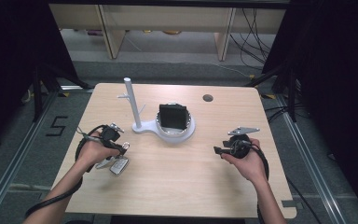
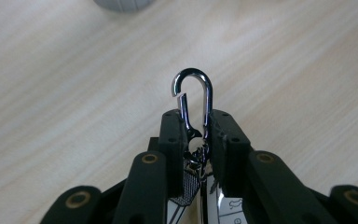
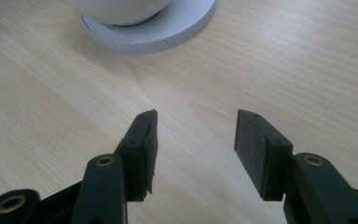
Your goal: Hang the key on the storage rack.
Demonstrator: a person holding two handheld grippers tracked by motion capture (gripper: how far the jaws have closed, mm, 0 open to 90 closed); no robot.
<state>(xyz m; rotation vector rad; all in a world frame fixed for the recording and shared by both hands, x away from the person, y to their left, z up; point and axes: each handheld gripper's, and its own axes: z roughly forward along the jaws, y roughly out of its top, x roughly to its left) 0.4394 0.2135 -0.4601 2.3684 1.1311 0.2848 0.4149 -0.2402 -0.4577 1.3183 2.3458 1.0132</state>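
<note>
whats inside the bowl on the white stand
A black, boxy thing sits inside the bowl of the white stand, leaning and rising above the rim. It covers most of the inside, so whatever may lie beneath it cannot be seen.

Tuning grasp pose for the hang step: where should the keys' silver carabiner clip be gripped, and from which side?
Grip the silver carabiner clip by its straight lower shank, from the key end, as the left tool does now: pads on the two flat sides. That leaves the hooked top and its gate gap free, pointing ahead toward the white peg stand.
</note>
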